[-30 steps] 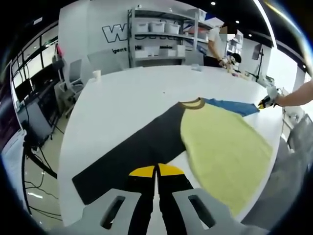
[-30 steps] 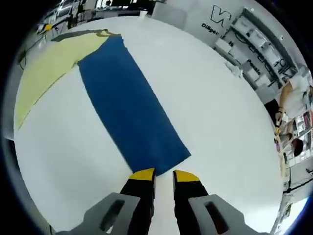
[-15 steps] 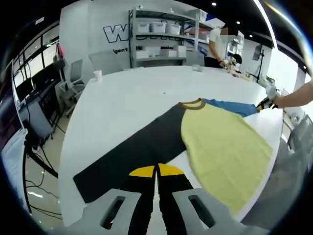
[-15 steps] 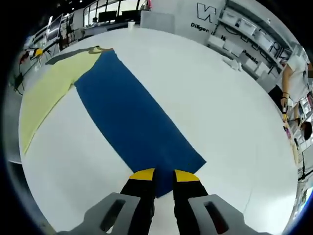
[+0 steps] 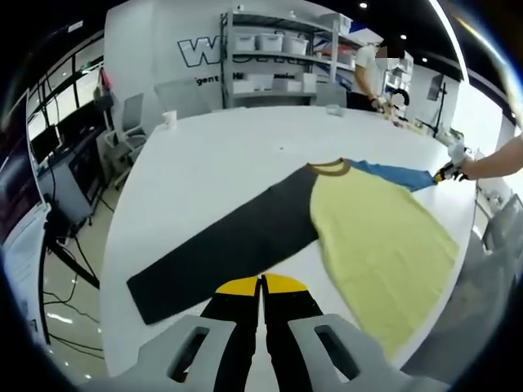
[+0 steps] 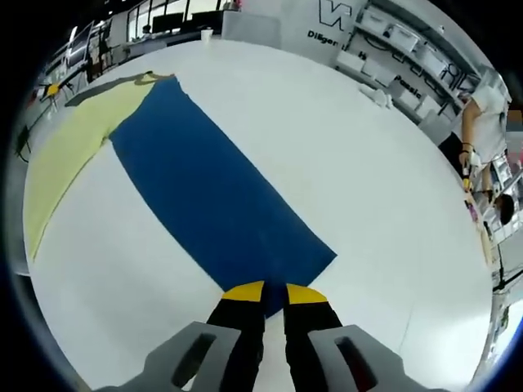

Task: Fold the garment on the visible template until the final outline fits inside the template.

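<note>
We judge the folding barely begun: the long-sleeved garment with a pale yellow body [image 5: 384,245], a dark charcoal sleeve [image 5: 237,241] and a blue sleeve [image 6: 216,196] lies spread flat on the broad white table [image 5: 204,155], both sleeves stretched out to full length, and no fold is visible yet. We cannot make out any template outline on the table, so how much must be tucked in is a guess.

The left tongs [image 5: 261,285] sit at the cuff end of the charcoal sleeve, yellow-tipped jaws pressed together with almost no gap; the cloth edge lies just ahead of the tips, and we cannot tell whether they have pinched it. The sleeve runs away from these tongs, up and to the right, to the brown ribbed collar [image 5: 330,167].

The right tongs [image 6: 265,291] stand at the cuff end of the blue sleeve with a narrow gap between the jaws, and blue cloth shows in that gap (it looks held, as far as we can judge). That sleeve stretches forward and left from the tips toward the yellow body.

The fabric looks thin, matte and limp, lying smooth; the sleeves are long, straight-edged bands, the body a wider panel. Both sleeves, then the body, are left to fold.
</note>
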